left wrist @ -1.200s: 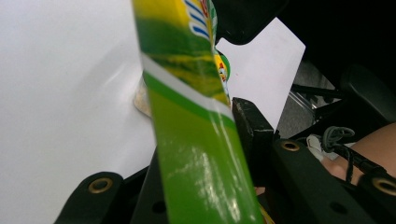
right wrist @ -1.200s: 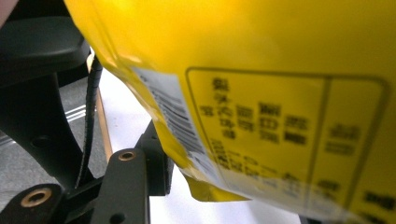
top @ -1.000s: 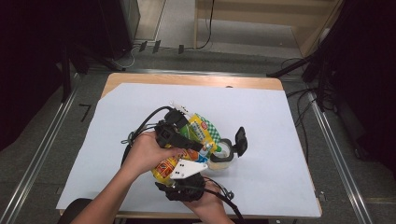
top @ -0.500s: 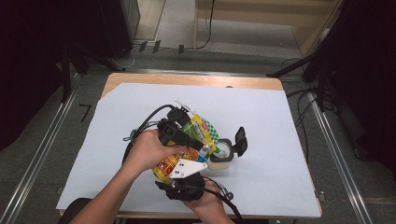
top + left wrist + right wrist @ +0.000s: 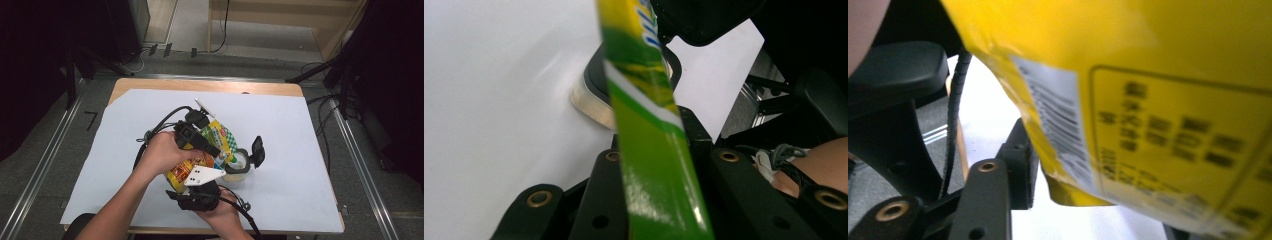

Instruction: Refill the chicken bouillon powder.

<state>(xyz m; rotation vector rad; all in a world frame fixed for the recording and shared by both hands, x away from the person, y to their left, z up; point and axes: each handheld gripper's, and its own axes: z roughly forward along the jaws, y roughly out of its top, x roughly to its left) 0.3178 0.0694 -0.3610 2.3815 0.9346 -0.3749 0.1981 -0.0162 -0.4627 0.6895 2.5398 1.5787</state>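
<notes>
Over the white sheet (image 5: 300,150) on the table, high view: one yellow and green snack packet (image 5: 210,150), held between both hands near the sheet's middle. Left gripper (image 5: 212,147) lies across its top; right gripper (image 5: 200,187) comes up from below. Just beside the packet's right end, one clear round container (image 5: 239,167) with a black hinged lid (image 5: 257,150) (standing open).

Left gripper view: packet's green edge (image 5: 654,150) clamped between the jaws, which have just been closing; container (image 5: 594,102) beyond, on the sheet.

Right gripper view: packet's yellow back (image 5: 1158,125), barcode showing, sits between the jaws, which have just been opening; whether the pads press it cannot be told.
</notes>
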